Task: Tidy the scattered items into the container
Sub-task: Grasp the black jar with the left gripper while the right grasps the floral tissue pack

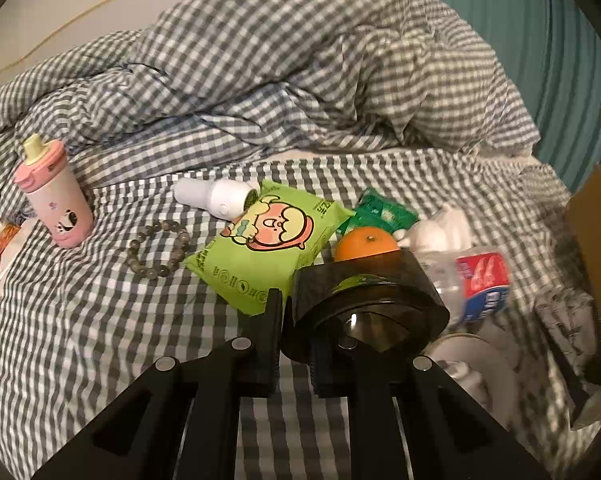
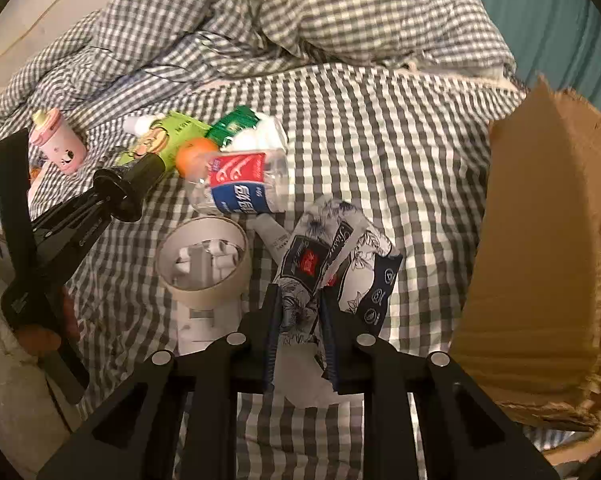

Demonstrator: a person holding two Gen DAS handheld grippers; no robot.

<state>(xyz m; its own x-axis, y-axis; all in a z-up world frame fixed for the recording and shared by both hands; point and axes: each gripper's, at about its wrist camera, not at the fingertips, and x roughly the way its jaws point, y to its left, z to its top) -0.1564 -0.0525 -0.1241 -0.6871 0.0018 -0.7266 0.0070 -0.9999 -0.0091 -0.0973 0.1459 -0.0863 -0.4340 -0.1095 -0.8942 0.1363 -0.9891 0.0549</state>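
- The bed (image 2: 380, 128), in a checked sheet with a rumpled duvet heaped at its far side, is the surface everything lies on.
- The cardboard box (image 2: 540, 260) stands open at the bed's right edge. I take it for the container, set close so that each item needs only a short carry.
- The tissue pack (image 2: 340, 264), white with a blue flower print, is near the box. The right gripper (image 2: 300, 312) has clenched on its near end, crumpling the soft wrapper between the jaws, and seems to lift it.
- The black tape roll (image 1: 364, 308) is farther from the box. The left gripper (image 1: 296, 320) pinches its wall, one finger inside the ring and one outside, a sensible hold for a hollow roll.
- Not yet tidied, all on the side away from the box: a pale tape roll (image 2: 202, 264), a crushed water bottle (image 2: 240, 184), a green wipes packet (image 1: 260, 240), a pink cup (image 1: 54, 200), an orange (image 1: 364, 244) and a bead bracelet (image 1: 156, 248).
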